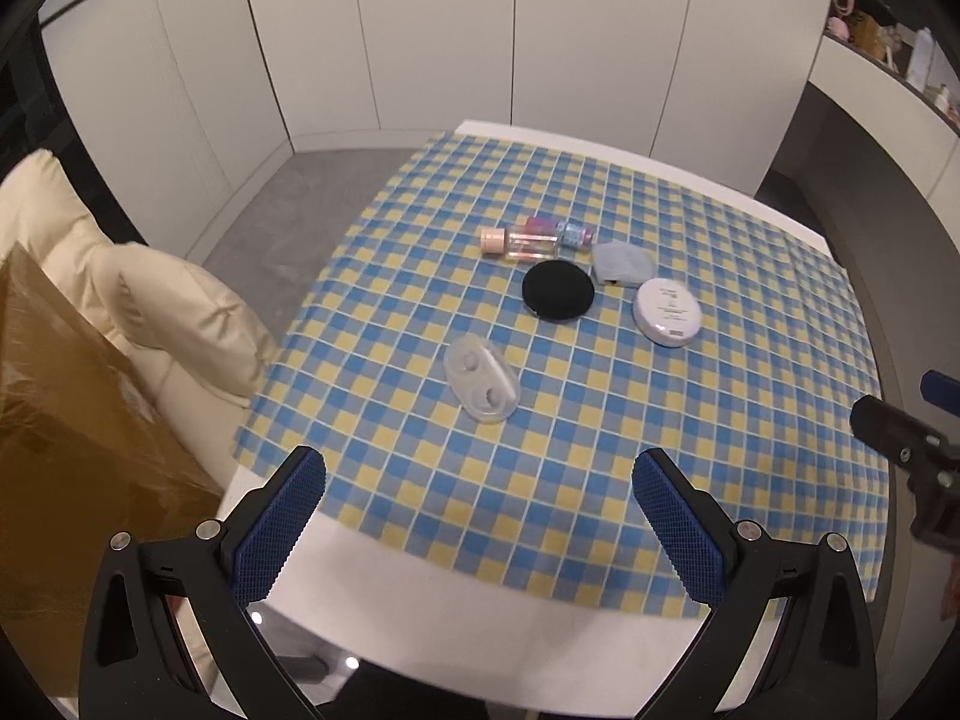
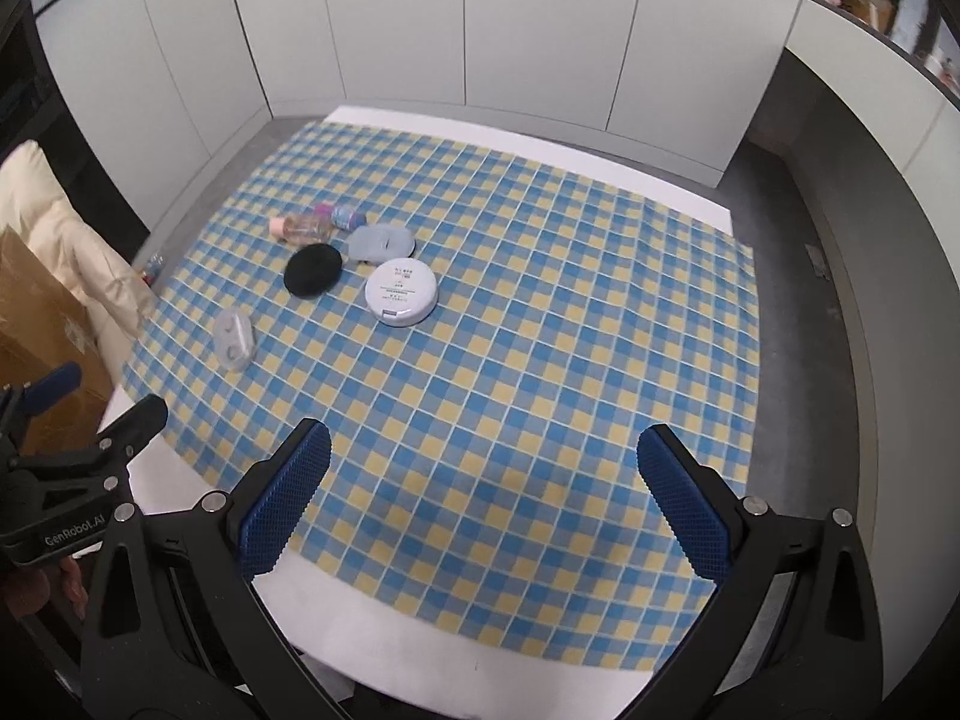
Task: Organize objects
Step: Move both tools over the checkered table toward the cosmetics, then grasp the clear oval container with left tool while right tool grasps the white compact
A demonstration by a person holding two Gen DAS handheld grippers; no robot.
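We see the objects lying in a loose cluster on the checked cloth [image 1: 600,420], well ahead of both claws. The clear case [image 1: 482,382] is nearest the left claw [image 1: 480,516]; it is oval, its long axis running from near-right to far-left in that view, with two round wells facing up. Beyond it lies the black pad [image 1: 558,291], flat and round. Just right of the pad sits the white compact [image 1: 667,312], lid up, with small printed lines we cannot read. Behind the pad and compact is the grey pouch [image 1: 621,264], touching or nearly touching the pad. Farthest away, the clear bottle [image 1: 522,243] lies on its side, pink cap pointing left, with a small patterned bottle [image 1: 575,235] lying just beside it.

Nothing stands between either claw and the cluster. Both claws hang over the near edge of the white counter [image 1: 480,630], fingers spread wide and holding nothing. From the right claw [image 2: 483,504], the cluster is ahead and to the left.

The left claw's body, seen from the right wrist, reads "GenRobot.AI". Left of the counter are a cream cushion [image 1: 180,306] and a brown box [image 1: 72,420].
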